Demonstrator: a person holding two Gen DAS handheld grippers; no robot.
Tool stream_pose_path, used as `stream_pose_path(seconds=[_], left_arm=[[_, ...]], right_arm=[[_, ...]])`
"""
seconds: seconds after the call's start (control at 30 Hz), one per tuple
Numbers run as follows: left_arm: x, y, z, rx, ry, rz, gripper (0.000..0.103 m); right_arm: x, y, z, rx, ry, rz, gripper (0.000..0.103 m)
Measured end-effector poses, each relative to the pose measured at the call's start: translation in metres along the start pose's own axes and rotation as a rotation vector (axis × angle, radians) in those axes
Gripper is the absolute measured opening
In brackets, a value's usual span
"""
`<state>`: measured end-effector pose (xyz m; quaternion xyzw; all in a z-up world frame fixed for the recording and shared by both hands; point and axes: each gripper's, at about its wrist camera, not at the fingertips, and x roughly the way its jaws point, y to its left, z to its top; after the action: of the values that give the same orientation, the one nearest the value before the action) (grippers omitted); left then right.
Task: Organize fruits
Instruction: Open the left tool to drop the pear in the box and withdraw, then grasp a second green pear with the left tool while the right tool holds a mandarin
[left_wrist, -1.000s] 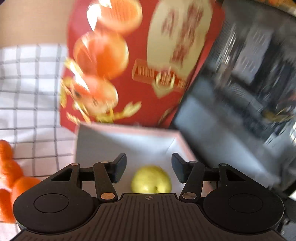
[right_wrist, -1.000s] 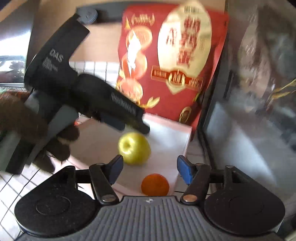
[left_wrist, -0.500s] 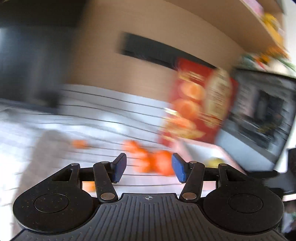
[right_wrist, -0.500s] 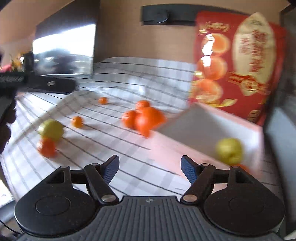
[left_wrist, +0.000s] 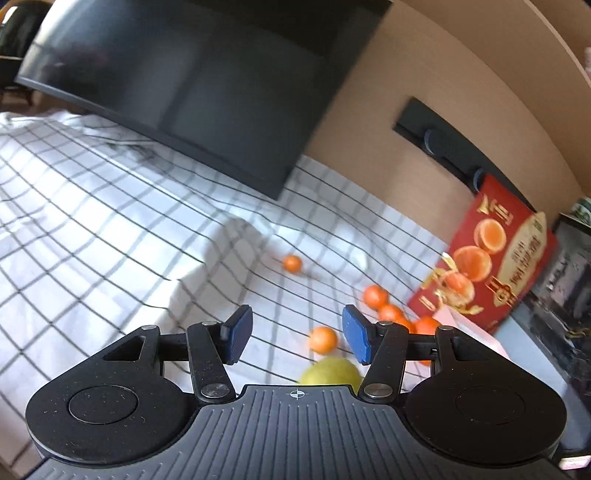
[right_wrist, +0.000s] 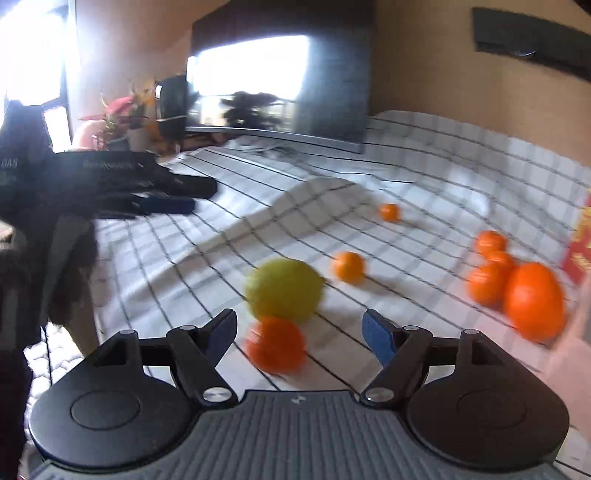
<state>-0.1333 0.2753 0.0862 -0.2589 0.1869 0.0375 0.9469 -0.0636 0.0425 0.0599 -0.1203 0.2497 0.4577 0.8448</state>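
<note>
Right wrist view: right hand-held gripper (right_wrist: 299, 334) has its jaws apart with nothing pressed between the pads; they have just been opening wider. An orange (right_wrist: 276, 345) lies on the checked cloth (right_wrist: 424, 155) in the gap just ahead of the fingertips, nearer the left pad, not touched. Right behind it, touching or nearly so, sits a yellow-green fruit (right_wrist: 283, 290), apple or pear, too blurred to say. A small orange (right_wrist: 348, 266) lies a bit further back, a tiny one (right_wrist: 389, 212) well beyond. A cluster of oranges (right_wrist: 517, 284) sits at the right edge, next to the red fruit box (right_wrist: 580, 240) that just shows there. The left hand-held gripper (right_wrist: 184, 195) enters from the left side, held by a person's hand, well apart from the fruit.

Left wrist view: the left hand-held gripper (left_wrist: 297, 334) is wide and empty. The yellow-green fruit (left_wrist: 328, 371) peeks up low between its fingers, toward the right pad, with a small orange (left_wrist: 322, 339) just behind it. The cloth covers the desk (left_wrist: 92, 221); a dark monitor (left_wrist: 207, 85) stands at the back, and the red fruit box (left_wrist: 495, 269) is upright at far right.

Step in hand, as I judge it: reaching for loose fruit to pick up; most pieces are not sorted. Next move for the right side: advance so the orange is centred between the pads, then close. It is round and could roll or nudge the yellow-green fruit behind, so go in straight. The frames are motion-blurred, so contact is hard to confirm.
</note>
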Motion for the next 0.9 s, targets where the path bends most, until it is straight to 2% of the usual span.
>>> stream_pose_path(seconds=[0.23, 0.33, 0.47, 0.7, 0.83, 0.9], left_arm=[[0.005, -0.023, -0.016, 0.081, 0.033, -0.034, 0.059], [0.003, -0.029, -0.019, 0.094, 0.022, -0.034, 0.059], [0.0, -0.028, -0.017, 0.097, 0.009, -0.036, 0.059], [0.005, -0.016, -0.02, 0.054, 0.025, -0.007, 0.059], [0.01, -0.024, -0.024, 0.077, 0.042, -0.021, 0.059], [0.013, -0.031, -0.027, 0.089, 0.053, -0.033, 0.059]], right_arm=[[0.044, 0.011, 0.006, -0.019, 0.044, -0.026, 0.076], [0.059, 0.015, 0.011, -0.064, 0.071, -0.043, 0.076], [0.07, 0.009, 0.014, -0.025, 0.085, -0.038, 0.077], [0.06, 0.007, -0.006, -0.028, 0.139, 0.013, 0.077], [0.04, 0.003, -0.024, -0.068, 0.124, -0.04, 0.077], [0.03, -0.007, -0.027, -0.033, 0.101, -0.043, 0.077]])
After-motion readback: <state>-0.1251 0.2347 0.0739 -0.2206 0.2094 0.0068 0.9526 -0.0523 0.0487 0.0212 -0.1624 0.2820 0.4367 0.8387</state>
